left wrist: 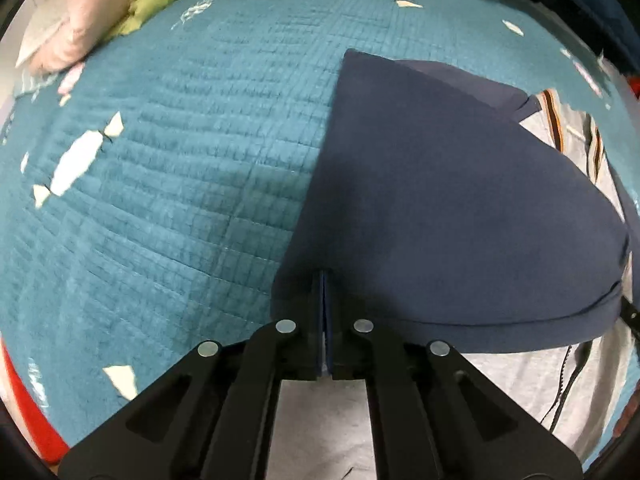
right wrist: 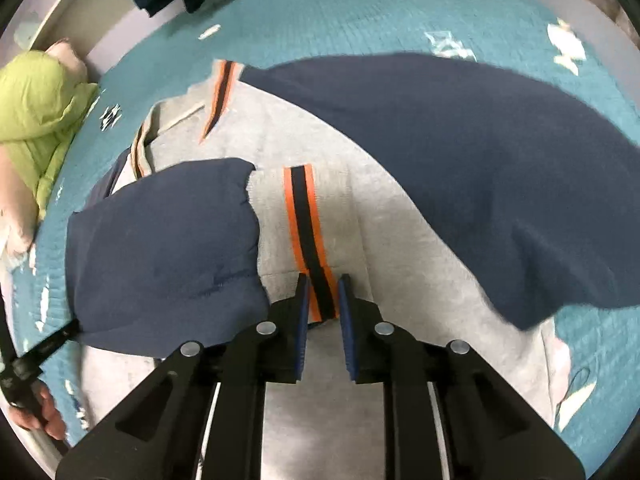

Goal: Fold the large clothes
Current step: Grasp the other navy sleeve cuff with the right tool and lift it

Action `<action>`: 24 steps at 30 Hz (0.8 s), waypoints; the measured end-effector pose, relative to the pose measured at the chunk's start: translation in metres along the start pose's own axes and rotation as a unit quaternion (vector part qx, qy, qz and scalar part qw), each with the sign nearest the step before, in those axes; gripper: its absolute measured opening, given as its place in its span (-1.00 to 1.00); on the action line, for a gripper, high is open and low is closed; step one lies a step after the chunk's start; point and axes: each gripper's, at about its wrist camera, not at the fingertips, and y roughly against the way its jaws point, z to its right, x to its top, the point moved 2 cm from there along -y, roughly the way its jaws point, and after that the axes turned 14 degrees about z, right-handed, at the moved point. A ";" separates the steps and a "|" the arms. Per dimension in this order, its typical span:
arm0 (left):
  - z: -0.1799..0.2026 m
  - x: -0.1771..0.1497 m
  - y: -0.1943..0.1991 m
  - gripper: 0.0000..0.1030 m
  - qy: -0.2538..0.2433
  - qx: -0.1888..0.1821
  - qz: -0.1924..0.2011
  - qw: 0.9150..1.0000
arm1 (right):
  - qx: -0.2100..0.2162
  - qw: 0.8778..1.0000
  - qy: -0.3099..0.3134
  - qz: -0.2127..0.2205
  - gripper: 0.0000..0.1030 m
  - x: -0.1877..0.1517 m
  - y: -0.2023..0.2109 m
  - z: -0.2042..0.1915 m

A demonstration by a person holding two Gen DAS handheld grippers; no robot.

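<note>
Right wrist – orange stripe (right wrist: 308, 236), person's hand (right wrist: 44, 412)

I see one large garment (right wrist: 312, 208) spread flat on the teal quilted bedspread (left wrist: 180, 168): a grey body with navy sleeves. An orange-and-black stripe (right wrist: 306, 232) runs down its grey middle. One navy sleeve (right wrist: 168, 248) is folded in over the body; the other navy sleeve (right wrist: 460, 152) lies angled across it, its end reaching past the grey onto the bedspread.
</note>
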 end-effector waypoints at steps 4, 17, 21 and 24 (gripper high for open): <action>0.004 0.005 0.005 -0.96 -0.005 0.014 -0.005 1.000 | 0.012 1.000 -0.023 -0.002 -0.73 0.002 0.010 0.006; 0.086 -0.014 0.125 0.57 -0.052 -0.047 0.096 0.993 | -0.008 0.990 -0.064 0.125 0.85 -0.020 0.132 0.055; 0.125 -0.032 0.128 0.59 -0.082 -0.066 0.091 0.990 | -0.044 0.984 -0.103 0.137 0.85 -0.030 0.143 0.097; 0.156 -0.042 0.127 0.59 -0.108 -0.092 0.077 0.987 | -0.077 0.976 -0.138 0.150 0.85 -0.036 0.159 0.140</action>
